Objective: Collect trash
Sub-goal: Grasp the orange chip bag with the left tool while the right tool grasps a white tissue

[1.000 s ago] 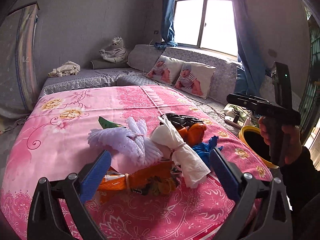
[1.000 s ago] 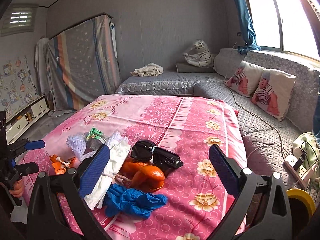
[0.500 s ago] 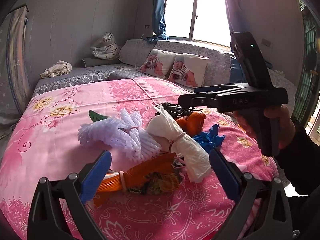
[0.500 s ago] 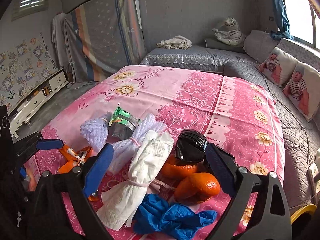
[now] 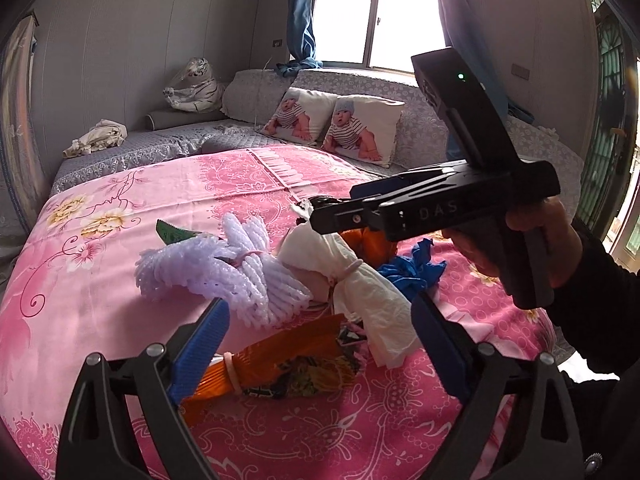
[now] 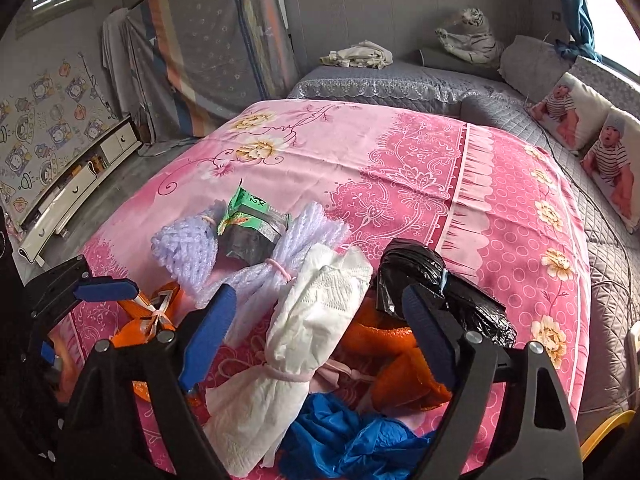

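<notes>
Pink floral cloth covers the bed [image 6: 400, 152], and the trash lies in a loose heap near its front edge. In the right wrist view, the right claw [image 6: 316, 332] hangs over the heap with its jaws apart; they have just been closing, and a white tissue bundle [image 6: 316, 320] tied with a pink band lies between the blue pads without either pad pressing on it. Just right of the tissue sit orange peel pieces [image 6: 404, 384] with a black plastic bag [image 6: 416, 268] on top of them, the bag right behind the right-hand pad. A crumpled blue glove [image 6: 344, 440] lies at the near end of the tissue. To the left, a lavender foam net [image 6: 256, 264] bound with a pink band carries a green drink carton [image 6: 252, 216] resting on it. In the left wrist view, the left claw [image 5: 320, 344] is also spread, its jaws having just been closing too, with an orange snack wrapper [image 5: 272, 364] tied by a rubber band lying between the pads, touched by neither as far as can be seen. A hand [image 5: 536, 240] in a dark sleeve holds the right claw's handle over the heap. A yellow bin rim [image 6: 608, 432] shows beside the bed at the lower right.
</notes>
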